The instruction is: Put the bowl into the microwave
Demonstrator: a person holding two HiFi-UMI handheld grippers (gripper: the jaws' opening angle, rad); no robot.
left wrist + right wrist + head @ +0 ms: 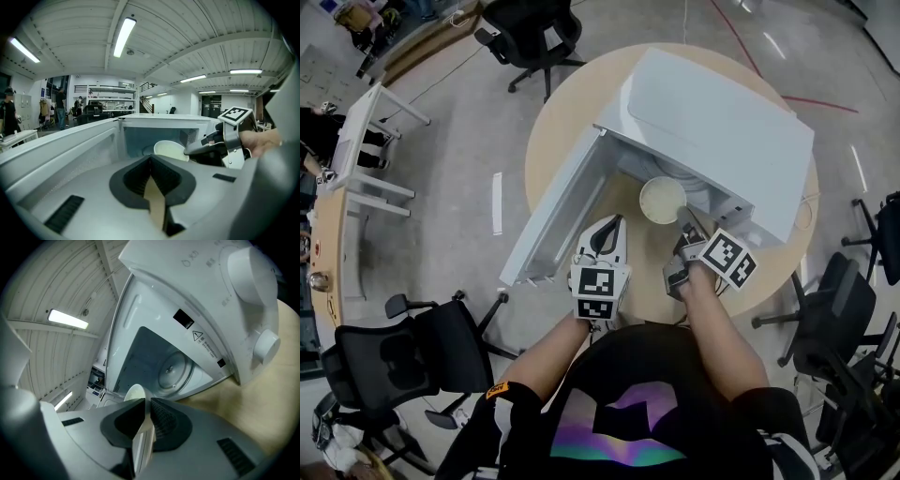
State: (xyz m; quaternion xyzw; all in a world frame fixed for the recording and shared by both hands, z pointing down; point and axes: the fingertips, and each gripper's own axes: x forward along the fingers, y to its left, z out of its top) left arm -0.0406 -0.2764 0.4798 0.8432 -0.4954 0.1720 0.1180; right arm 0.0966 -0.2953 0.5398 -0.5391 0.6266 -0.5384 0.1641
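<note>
Sitting on a round wooden table (572, 103), a white microwave (722, 122) is seen with its door (553, 220) swung wide open to the left. A pale bowl (663, 200) is held up right at the open front of the microwave, just before the hole. Nothing can be seen inside the bowl.

The bowl is gripped by the right gripper (684, 222). In the right gripper view, the two dark jaws of this gripper (144, 401) are squeezed onto the thin rim of the bowl (136, 392), and the rim is seen edge-on between them. Past the bowl, the round glass plate (174, 369) on the floor of the microwave (187, 296) can be seen.

The left gripper (614, 225) is held low over the table, between the open door and the bowl, and is not touching either. In the left gripper view, its jaws (150, 159) are pressed together at the tips, and nothing is held in them. Ahead of them, the bowl (171, 150) and the right gripper (197, 150) are seen in front of the inside of the microwave (159, 124), with the door (61, 150) running along the left.

A black chair (534, 33) is parked on the far side of the table.
</note>
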